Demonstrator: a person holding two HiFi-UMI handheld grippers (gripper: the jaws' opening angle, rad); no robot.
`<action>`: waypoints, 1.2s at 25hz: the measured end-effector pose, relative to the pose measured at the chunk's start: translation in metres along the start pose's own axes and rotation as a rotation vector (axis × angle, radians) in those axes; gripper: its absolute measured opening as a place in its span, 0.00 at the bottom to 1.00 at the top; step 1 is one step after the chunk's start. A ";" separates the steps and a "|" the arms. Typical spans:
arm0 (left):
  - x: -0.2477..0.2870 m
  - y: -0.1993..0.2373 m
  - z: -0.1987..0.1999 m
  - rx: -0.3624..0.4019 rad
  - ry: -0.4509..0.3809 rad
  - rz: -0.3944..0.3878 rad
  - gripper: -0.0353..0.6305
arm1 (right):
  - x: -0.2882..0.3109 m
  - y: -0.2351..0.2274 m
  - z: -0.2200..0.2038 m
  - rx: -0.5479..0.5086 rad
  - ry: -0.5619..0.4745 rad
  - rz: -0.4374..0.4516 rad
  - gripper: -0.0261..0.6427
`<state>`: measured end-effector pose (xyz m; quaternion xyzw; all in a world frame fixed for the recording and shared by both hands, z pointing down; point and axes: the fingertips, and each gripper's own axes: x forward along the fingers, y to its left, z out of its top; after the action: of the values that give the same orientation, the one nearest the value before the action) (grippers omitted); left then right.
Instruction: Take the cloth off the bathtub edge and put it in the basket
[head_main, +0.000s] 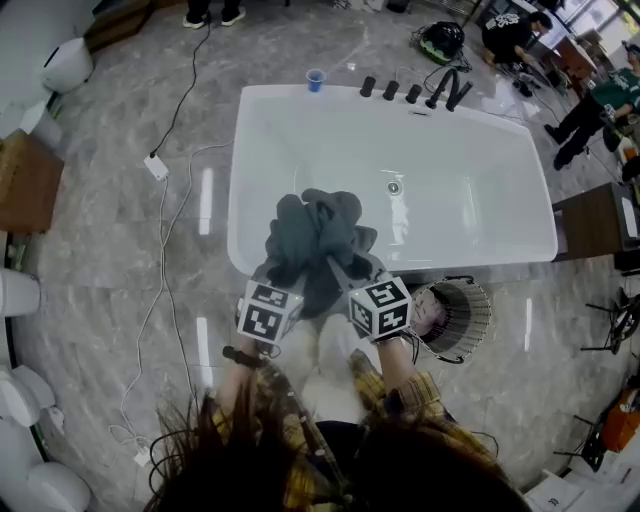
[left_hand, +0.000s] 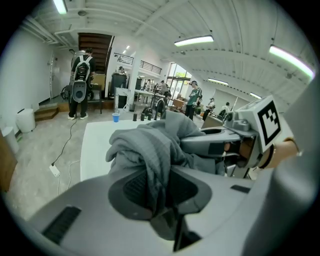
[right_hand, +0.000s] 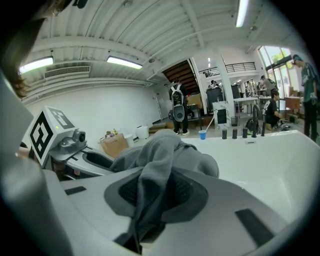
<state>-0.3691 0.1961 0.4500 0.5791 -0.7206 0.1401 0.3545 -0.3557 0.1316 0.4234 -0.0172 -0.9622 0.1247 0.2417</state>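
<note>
While over tub rim (head_main: 240, 262), cloth (head_main: 318, 238) clamped in L claw (left_hand: 159, 186) & R claw (right_hand: 152, 194)

dark grey cloth (head_main: 318, 235), white bathtub (head_main: 480, 215), blue cup (head_main: 316, 79), grey veined floor (head_main: 110, 260), yellow plaid sleeve (head_main: 410, 395)

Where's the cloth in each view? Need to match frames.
Head view: cloth at centre, bunched at the tub's near edge.
Left gripper view: cloth at centre, clamped between the jaws.
Right gripper view: cloth at centre, clamped between the jaws.
Shared landmark: blue cup on the tub's far rim.
</note>
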 end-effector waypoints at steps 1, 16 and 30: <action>-0.002 -0.002 0.004 0.012 -0.009 0.000 0.20 | -0.004 0.000 0.003 0.000 -0.009 -0.006 0.17; 0.021 -0.107 0.038 0.140 -0.025 -0.196 0.20 | -0.106 -0.056 -0.001 0.068 -0.092 -0.208 0.17; 0.073 -0.299 0.065 0.327 0.022 -0.380 0.20 | -0.286 -0.154 -0.043 0.184 -0.176 -0.440 0.17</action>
<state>-0.1179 0.0157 0.3908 0.7523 -0.5626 0.1918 0.2842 -0.0791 -0.0340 0.3665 0.2254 -0.9448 0.1570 0.1788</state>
